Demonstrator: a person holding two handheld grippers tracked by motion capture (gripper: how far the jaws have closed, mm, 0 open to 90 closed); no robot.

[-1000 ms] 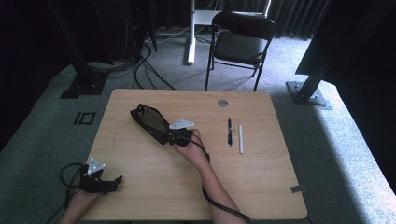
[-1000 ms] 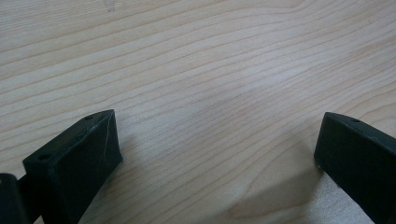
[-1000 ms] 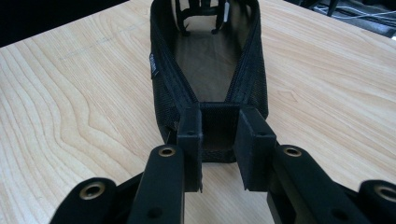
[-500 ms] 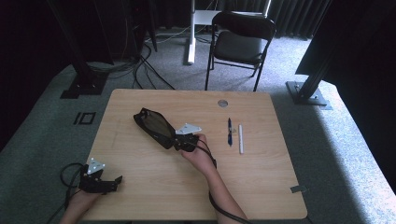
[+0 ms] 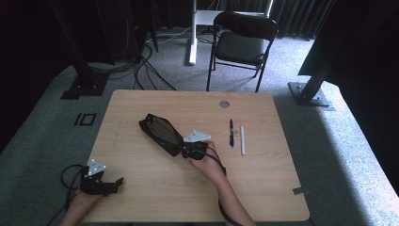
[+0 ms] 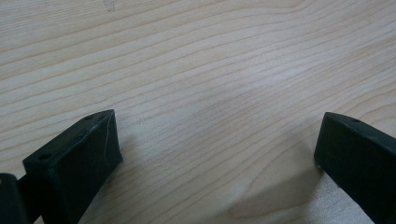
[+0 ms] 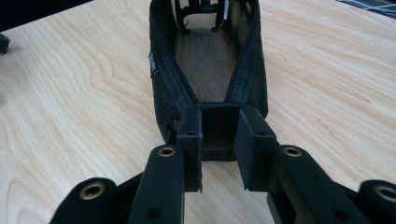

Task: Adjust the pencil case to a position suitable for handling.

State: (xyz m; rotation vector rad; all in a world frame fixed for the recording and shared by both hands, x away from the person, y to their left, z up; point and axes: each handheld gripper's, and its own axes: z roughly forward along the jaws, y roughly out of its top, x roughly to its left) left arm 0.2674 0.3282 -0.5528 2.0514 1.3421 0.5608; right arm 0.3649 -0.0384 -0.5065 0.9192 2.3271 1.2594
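A black mesh pouch (image 5: 160,133) lies open on the wooden table (image 5: 263,183), left of centre. My right gripper (image 5: 182,149) is shut on its near end. In the right gripper view both pads pinch the pouch's end tab (image 7: 218,133), and the unzipped pouch (image 7: 210,60) stretches away from the jaws. My left gripper (image 5: 117,182) rests at the table's front left corner. Its jaws stand wide apart in the left gripper view (image 6: 215,154), with only bare wood between them.
A dark blue pen (image 5: 231,133) and a white pen (image 5: 243,140) lie side by side right of the pouch. A round grommet (image 5: 224,104) sits near the far edge. A folding chair (image 5: 244,42) stands beyond the table.
My right gripper has drawn the pouch a little to the right and toward the near edge. The left gripper has stayed put.
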